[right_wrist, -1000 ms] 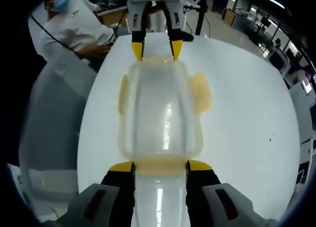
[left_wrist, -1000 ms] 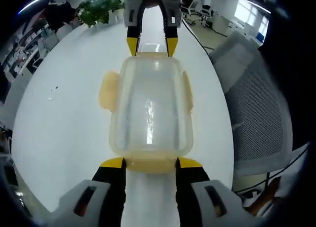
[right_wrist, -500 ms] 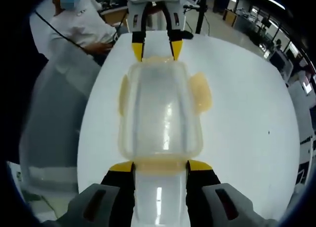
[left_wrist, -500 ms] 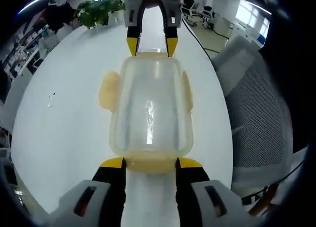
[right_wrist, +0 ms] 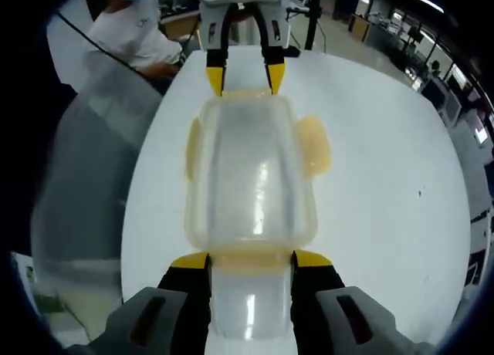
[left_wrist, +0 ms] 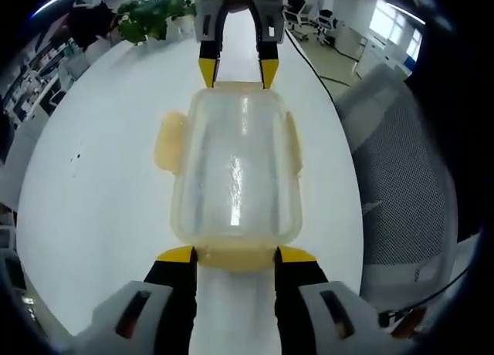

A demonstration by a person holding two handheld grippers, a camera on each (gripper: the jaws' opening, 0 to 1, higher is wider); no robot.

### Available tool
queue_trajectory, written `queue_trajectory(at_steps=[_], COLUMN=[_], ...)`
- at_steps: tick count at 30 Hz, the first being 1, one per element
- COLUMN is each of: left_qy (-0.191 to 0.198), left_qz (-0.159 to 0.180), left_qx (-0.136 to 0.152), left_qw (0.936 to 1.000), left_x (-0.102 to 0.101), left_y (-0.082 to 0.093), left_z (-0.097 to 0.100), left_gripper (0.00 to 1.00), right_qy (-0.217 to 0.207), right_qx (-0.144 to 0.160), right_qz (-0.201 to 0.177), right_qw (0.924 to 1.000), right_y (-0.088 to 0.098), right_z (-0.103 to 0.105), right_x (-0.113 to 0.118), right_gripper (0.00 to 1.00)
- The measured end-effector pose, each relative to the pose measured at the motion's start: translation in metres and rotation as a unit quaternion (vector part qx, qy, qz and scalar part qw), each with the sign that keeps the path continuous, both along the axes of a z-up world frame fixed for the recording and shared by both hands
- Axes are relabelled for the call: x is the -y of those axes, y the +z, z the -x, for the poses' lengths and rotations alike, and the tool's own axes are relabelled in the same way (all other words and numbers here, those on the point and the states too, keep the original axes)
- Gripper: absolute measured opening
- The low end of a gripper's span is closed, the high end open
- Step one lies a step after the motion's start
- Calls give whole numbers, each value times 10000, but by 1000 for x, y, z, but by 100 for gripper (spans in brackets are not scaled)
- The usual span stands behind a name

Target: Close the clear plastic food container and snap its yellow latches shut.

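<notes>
Left gripper view showed the clear container (left_wrist: 235,170) lidded, one side latch (left_wrist: 169,141) flared outward; both claws, left claw (left_wrist: 235,255) and right claw (right_wrist: 251,259), stood spread at its end latches.

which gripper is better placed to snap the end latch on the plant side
Right. In the left gripper view the right gripper sits at the plant end of the container, jaws either side of that latch. The left gripper is at the opposite end.

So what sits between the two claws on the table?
The clear container, lid on, spans from left claw to right claw in the left gripper view.
</notes>
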State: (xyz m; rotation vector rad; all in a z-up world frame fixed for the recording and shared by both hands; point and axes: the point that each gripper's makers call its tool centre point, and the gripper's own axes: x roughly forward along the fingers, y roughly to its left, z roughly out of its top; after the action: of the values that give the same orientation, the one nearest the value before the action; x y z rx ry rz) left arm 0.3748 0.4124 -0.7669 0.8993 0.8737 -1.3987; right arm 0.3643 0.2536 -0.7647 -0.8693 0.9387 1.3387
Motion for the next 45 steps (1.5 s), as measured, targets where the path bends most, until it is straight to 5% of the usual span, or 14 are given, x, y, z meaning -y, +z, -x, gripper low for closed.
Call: queue_trajectory(at_steps=[45], left_qy=[-85], left_qz=[-38], left_qx=[-92], left_qw=[9999], left_x=[92], left_y=[-4], left_z=[-4], left_gripper=[38], right_qy=[-113], right_qx=[-87], right_qz=[-5], right_qw=[9999], right_y=[-8], right_z=[-2], right_x=[93], right_gripper=[39])
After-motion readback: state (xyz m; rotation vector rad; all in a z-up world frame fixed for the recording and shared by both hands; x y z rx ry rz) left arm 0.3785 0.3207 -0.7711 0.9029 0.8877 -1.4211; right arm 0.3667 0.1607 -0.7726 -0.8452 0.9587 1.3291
